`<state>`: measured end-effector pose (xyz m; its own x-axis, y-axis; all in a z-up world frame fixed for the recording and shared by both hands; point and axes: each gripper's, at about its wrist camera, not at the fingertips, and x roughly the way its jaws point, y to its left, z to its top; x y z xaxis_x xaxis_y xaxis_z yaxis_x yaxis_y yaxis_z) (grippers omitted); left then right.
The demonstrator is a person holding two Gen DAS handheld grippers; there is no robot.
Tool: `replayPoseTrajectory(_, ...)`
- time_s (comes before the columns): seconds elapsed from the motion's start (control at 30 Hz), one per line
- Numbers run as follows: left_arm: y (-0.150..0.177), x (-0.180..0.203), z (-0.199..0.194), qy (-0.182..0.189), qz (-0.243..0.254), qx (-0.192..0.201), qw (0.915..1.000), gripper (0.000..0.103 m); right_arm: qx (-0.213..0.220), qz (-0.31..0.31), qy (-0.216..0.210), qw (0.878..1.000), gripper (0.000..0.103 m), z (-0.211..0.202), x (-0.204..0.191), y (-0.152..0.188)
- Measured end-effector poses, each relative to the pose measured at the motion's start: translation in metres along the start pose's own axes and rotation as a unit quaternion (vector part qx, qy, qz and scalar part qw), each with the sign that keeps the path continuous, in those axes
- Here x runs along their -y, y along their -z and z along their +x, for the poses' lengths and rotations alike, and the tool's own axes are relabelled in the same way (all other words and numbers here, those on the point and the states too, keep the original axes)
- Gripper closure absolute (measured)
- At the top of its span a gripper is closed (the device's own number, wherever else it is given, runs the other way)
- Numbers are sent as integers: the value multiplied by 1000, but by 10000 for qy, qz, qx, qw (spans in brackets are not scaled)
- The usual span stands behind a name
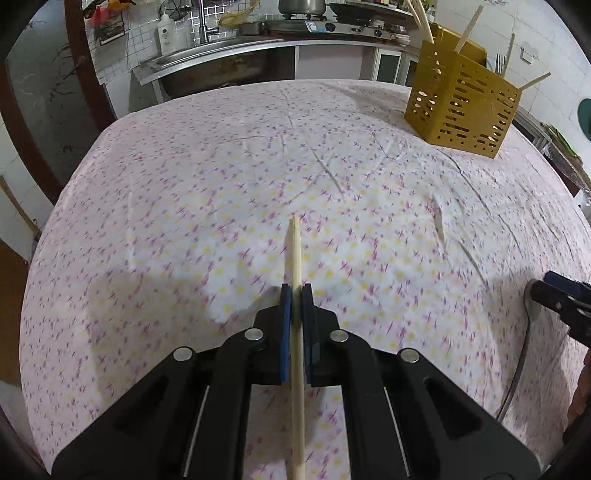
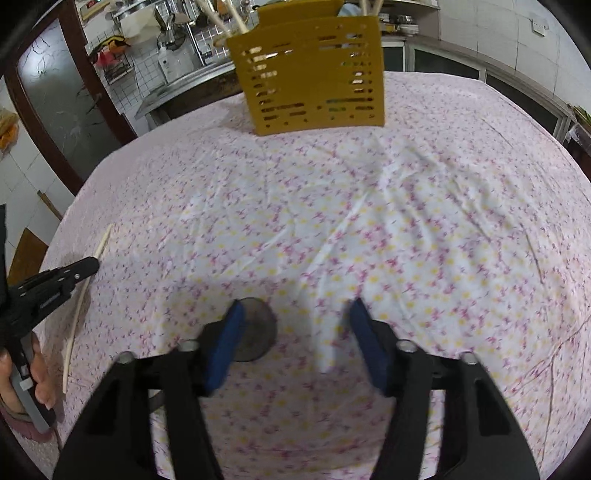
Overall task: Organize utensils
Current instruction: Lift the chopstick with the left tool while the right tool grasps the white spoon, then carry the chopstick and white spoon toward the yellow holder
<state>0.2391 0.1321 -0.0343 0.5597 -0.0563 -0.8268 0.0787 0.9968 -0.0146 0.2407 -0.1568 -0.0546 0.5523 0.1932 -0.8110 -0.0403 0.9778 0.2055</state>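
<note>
My left gripper (image 1: 296, 291) is shut on a pale wooden chopstick (image 1: 295, 251), which sticks out ahead of the blue pads above the flowered tablecloth (image 1: 221, 184). A yellow perforated utensil holder (image 1: 461, 99) with several chopsticks in it stands at the table's far right. In the right wrist view that holder (image 2: 310, 74) is straight ahead at the far edge. My right gripper (image 2: 296, 305) is open low over the cloth. A metal spoon's round bowl (image 2: 258, 328) lies just inside its left pad, with no pad pressing on it. The spoon's handle (image 1: 517, 369) runs back under that gripper (image 1: 546, 291).
The left gripper (image 2: 90, 264), its chopstick (image 2: 77, 314) and a person's hand (image 2: 40, 384) sit at the left edge. Behind the table runs a kitchen counter with a sink (image 1: 221, 55) and stove (image 1: 317, 22). A dark door frame (image 2: 55, 122) stands left.
</note>
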Motion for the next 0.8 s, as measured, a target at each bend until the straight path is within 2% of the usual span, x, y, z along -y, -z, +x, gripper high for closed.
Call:
replayPoseTrajectory(0.23,10,-5,-4,118,-103,27,9999,99,-88,-146,-20,9999,92,1,-15,-1)
replayPoseTrajectory(0.27,9,-4,-3,125,-109,28,9999,99,-80,-186,4,9998,94,0,-17,-1)
replayPoseTrajectory(0.53,7,-2,-4,203,-178,59,9996,99,118,-362,92,9992,97,-5,-10,-18)
replayPoseTrajectory(0.8,-11,7,-10,642,-503,266,9963,98,621,-447,386,9963,98,-24,29,-53)
